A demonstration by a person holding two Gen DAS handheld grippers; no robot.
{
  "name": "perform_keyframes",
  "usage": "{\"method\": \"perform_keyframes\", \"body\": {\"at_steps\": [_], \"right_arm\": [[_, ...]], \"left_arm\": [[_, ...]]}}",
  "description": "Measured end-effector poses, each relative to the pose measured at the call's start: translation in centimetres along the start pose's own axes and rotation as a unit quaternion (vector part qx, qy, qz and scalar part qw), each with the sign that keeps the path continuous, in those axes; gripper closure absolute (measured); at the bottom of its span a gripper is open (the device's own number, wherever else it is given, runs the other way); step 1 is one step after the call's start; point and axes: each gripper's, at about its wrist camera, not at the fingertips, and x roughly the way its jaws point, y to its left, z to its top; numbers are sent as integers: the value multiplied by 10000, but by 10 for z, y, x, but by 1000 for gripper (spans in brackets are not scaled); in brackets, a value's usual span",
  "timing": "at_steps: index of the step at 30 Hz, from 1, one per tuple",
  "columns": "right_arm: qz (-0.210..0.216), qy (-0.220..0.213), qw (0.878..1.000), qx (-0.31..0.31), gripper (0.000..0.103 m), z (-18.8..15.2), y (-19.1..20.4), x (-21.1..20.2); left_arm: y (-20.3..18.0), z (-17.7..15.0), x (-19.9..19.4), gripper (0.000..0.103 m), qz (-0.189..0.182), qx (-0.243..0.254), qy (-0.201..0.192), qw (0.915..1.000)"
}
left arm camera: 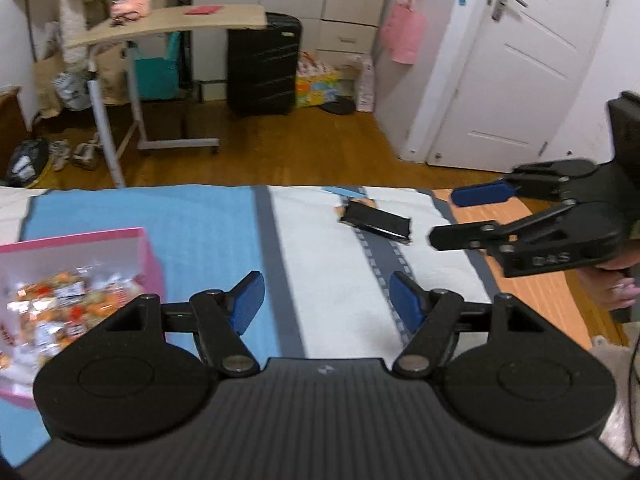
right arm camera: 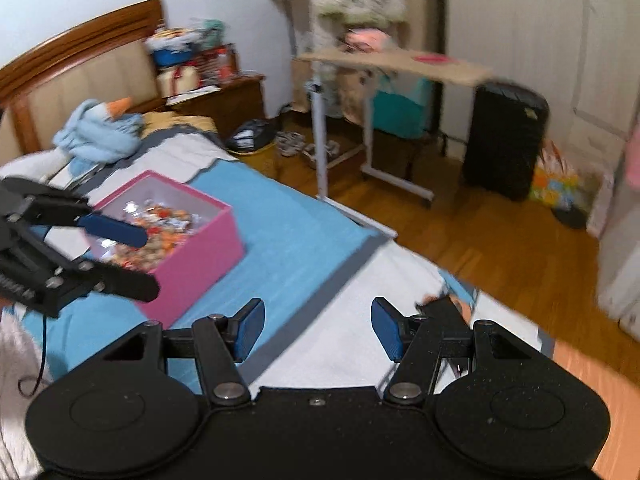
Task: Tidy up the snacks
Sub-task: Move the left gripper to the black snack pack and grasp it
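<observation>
A pink box [left arm camera: 140, 246] holding several wrapped snacks [left arm camera: 60, 304] sits on the bed at the left; it also shows in the right wrist view [right arm camera: 200, 256]. A black snack packet [left arm camera: 376, 223] lies on the white part of the bedcover, far right of the box. My left gripper [left arm camera: 326, 300] is open and empty, above the cover between box and packet. My right gripper [left arm camera: 442, 218] is open and empty, just right of the packet. In its own view [right arm camera: 318, 330] the packet [right arm camera: 444, 308] is mostly hidden behind its right finger. The left gripper [right arm camera: 140, 258] hovers by the box.
The bed has a blue, white and orange cover [left arm camera: 224, 232] whose far edge drops to a wooden floor [left arm camera: 280, 152]. A rolling side table [left arm camera: 168, 26], a black suitcase [left arm camera: 262, 64] and a white door [left arm camera: 516, 60] stand beyond. A blue plush toy [right arm camera: 100, 132] lies near the headboard.
</observation>
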Motion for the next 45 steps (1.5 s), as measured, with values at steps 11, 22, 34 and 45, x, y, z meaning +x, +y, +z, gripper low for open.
{"method": "perform_keyframes", "body": {"at_steps": [11, 22, 34, 45], "right_arm": [[-442, 747, 9875, 1315, 39, -52, -94, 73], [-820, 1195, 9706, 1923, 39, -75, -143, 140], [-1109, 959, 9592, 2418, 42, -86, -155, 164], [-1575, 973, 9669, 1756, 79, -81, -140, 174]], "left_arm": [[-3, 12, 118, 35, -435, -367, 383, 9976], [3, 26, 249, 37, -841, -712, 526, 9925], [-3, 54, 345, 43, -642, -567, 382, 9956], [-11, 47, 370, 60, -846, -624, 763, 9915]]}}
